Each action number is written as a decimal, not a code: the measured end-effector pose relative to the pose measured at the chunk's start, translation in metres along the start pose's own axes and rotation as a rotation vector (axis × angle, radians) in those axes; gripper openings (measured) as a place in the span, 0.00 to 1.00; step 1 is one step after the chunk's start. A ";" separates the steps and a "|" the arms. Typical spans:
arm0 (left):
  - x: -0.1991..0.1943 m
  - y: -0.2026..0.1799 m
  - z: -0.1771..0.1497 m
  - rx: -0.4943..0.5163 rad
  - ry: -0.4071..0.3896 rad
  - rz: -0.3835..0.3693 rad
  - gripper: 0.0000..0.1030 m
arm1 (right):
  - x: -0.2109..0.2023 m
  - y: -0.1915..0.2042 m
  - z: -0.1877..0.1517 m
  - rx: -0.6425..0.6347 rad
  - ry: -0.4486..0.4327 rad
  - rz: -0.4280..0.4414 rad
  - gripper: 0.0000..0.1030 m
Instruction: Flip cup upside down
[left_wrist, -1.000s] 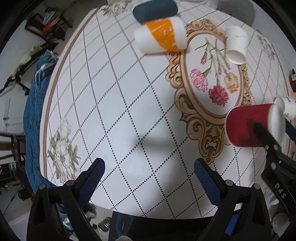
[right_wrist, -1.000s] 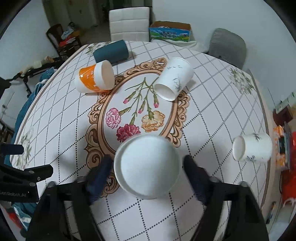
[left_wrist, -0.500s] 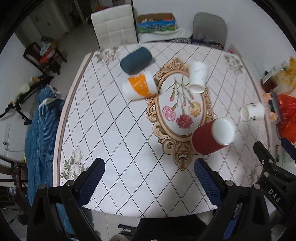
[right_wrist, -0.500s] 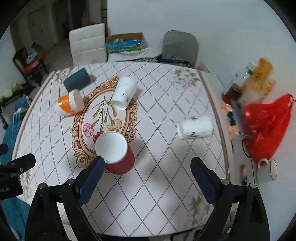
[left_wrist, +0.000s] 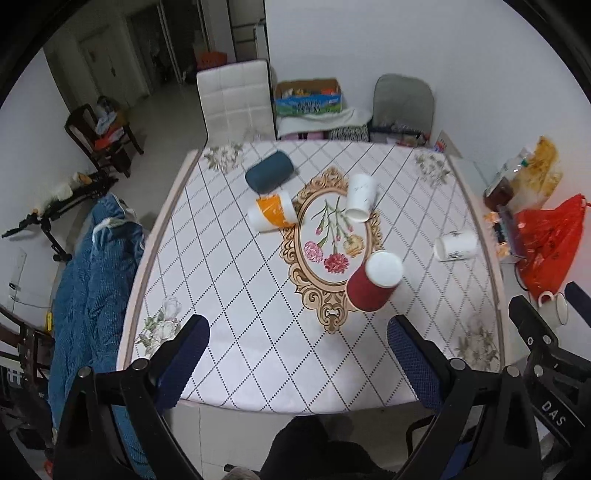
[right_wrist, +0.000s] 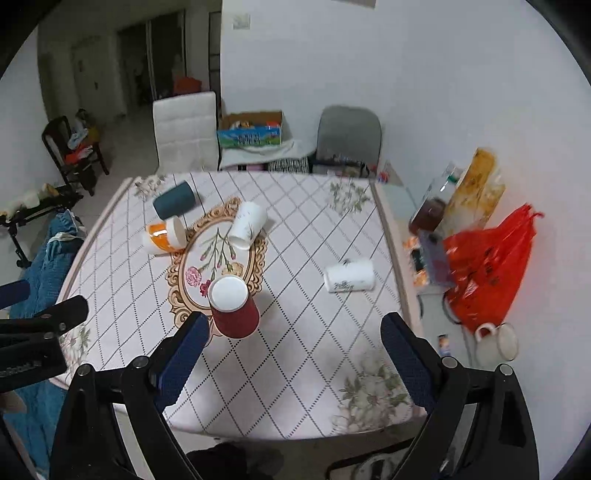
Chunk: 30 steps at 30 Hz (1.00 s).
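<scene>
A red cup (left_wrist: 373, 286) stands upside down on the table (left_wrist: 236, 295), white base up, by the lower right edge of the flower medallion; it also shows in the right wrist view (right_wrist: 233, 306). My left gripper (left_wrist: 295, 354) is open and empty, pulled back above the table's near edge. My right gripper (right_wrist: 291, 354) is open and empty, held back above the near edge, with the red cup beyond its left finger.
Several cups lie on their sides: a dark teal one (left_wrist: 269, 171), an orange-and-white one (left_wrist: 271, 218), a white one (left_wrist: 361, 197) and another white one (left_wrist: 456, 245) at the right. A red bag (right_wrist: 487, 266) and a mug (right_wrist: 496, 341) sit to the right of the table. Chairs stand behind.
The right gripper let go of the red cup, which now stands upside down on the table. Both grippers have pulled back and up, away from the table.
</scene>
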<state>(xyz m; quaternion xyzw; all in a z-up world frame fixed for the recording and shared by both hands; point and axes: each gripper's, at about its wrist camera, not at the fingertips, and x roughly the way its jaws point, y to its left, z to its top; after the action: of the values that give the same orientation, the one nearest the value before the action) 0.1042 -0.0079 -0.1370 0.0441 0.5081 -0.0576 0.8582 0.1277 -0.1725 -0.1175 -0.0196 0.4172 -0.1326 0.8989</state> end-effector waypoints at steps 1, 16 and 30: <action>-0.009 -0.001 -0.003 0.000 -0.012 -0.001 0.96 | -0.012 -0.002 -0.002 -0.002 -0.011 0.001 0.96; -0.116 0.002 -0.043 -0.017 -0.144 -0.011 0.96 | -0.153 -0.025 -0.029 0.034 -0.131 0.064 0.96; -0.150 0.006 -0.059 -0.037 -0.191 -0.029 0.96 | -0.191 -0.030 -0.037 0.037 -0.150 0.092 0.97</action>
<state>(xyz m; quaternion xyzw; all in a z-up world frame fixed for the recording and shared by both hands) -0.0174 0.0142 -0.0339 0.0153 0.4254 -0.0646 0.9026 -0.0250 -0.1502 0.0052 0.0063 0.3464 -0.0968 0.9331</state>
